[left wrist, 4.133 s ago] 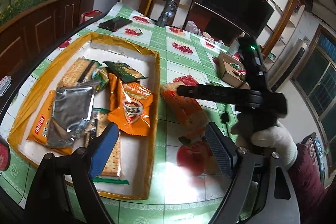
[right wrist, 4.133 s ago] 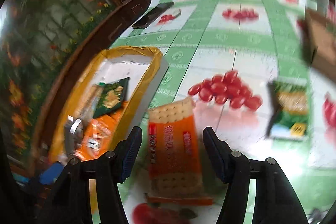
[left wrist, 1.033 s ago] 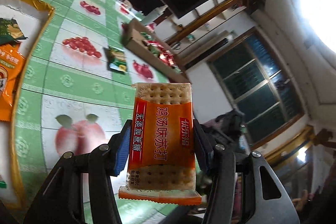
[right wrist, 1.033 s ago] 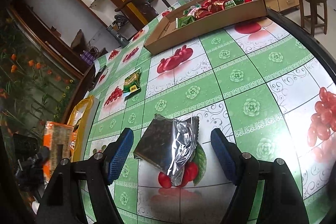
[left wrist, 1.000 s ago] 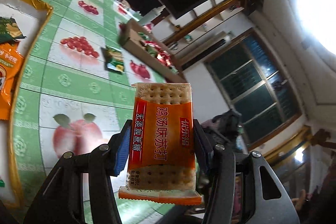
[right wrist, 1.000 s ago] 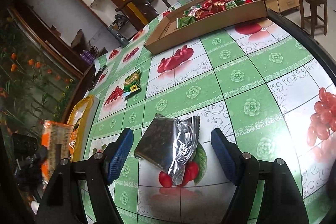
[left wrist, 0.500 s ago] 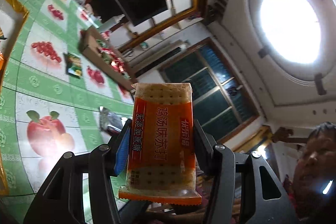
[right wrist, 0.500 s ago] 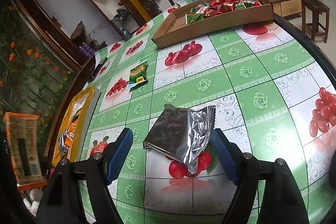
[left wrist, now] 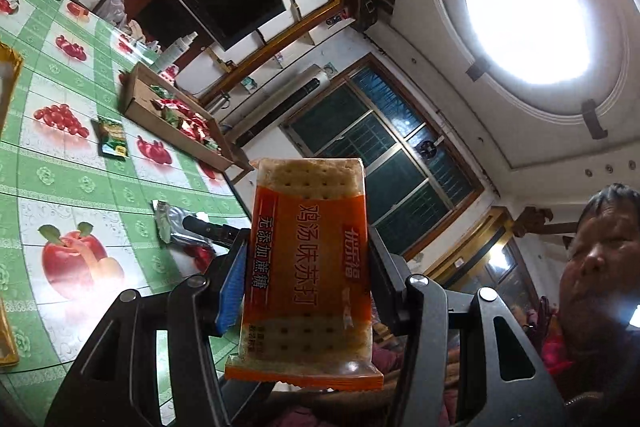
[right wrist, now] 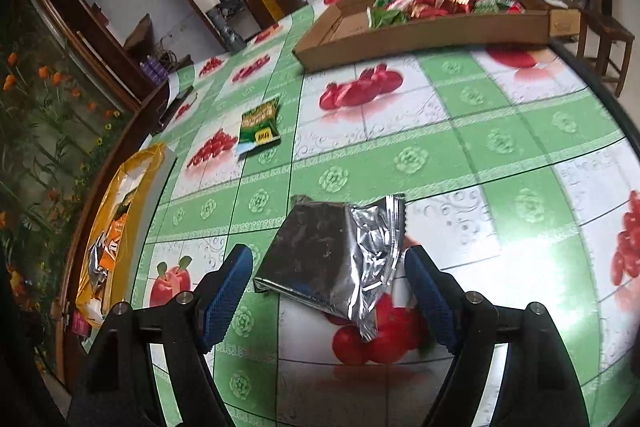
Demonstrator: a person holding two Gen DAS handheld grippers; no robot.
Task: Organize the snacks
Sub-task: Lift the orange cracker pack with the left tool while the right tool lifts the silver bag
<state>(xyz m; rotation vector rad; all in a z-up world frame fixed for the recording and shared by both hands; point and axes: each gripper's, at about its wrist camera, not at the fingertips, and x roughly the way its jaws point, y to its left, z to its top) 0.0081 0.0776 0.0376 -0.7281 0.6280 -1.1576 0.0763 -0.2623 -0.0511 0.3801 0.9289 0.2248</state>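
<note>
1. The left gripper [left wrist: 306, 291] is clamped on an orange cracker packet [left wrist: 306, 263], a flat rectangle of glossy film with clear ends that show pale, dimpled crackers; it stands upright, lifted well clear of the table [left wrist: 52, 179]
2. The right gripper [right wrist: 328, 287] stands wide open, its ribbed blue pads [right wrist: 224, 297] either side of a crinkled silver foil packet [right wrist: 336, 259] without pressing it; the packet lies flat on the table
3. The table wears a smooth, shiny cloth of green and white squares printed with fruit
4. A small green sachet [right wrist: 259, 127] lies flat further off
5. A shallow cardboard tray [right wrist: 420, 31] holds red and green wrapped sweets
6. A yellow-rimmed box [right wrist: 120, 211] at the left edge holds more packets
</note>
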